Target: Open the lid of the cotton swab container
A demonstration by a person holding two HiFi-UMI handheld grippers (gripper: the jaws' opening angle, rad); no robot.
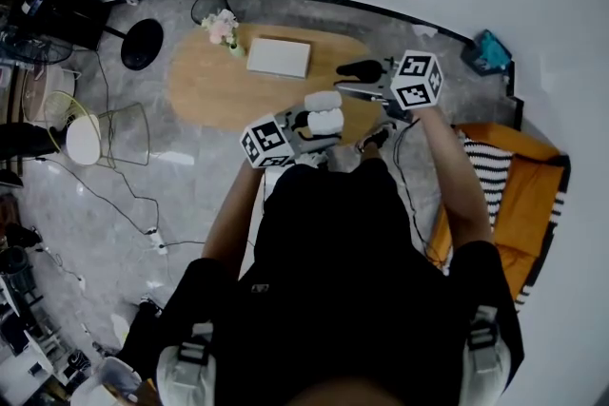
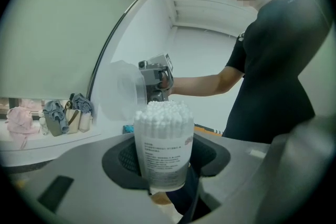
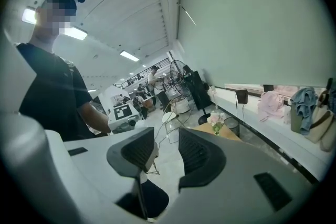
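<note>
Jaws of the left gripper [image 2: 164, 162] are clamped on the lower part of a clear cylindrical plastic container [image 2: 163, 136], one dark ribbed pad on each side of it. The container stands upright and carries a printed label. Its top is uncovered, and the white cotton swabs [image 2: 164, 110] fill it to the rim, their tips showing.

A translucent round lid [image 2: 122, 93] stands on edge just beside the container's upper left rim in the left gripper view. Whether it is joined to the rim there I cannot tell.

The right gripper [image 3: 167, 157] is just behind the lid in that view. In its own view its jaws stand apart with a narrow gap, and only the floor shows through the gap. Whether either jaw touches the lid I cannot tell.

From the head view, both grippers meet in front of the person, over the near edge of an oval wooden tabletop [image 1: 205, 86], with the container held in the air.
</note>
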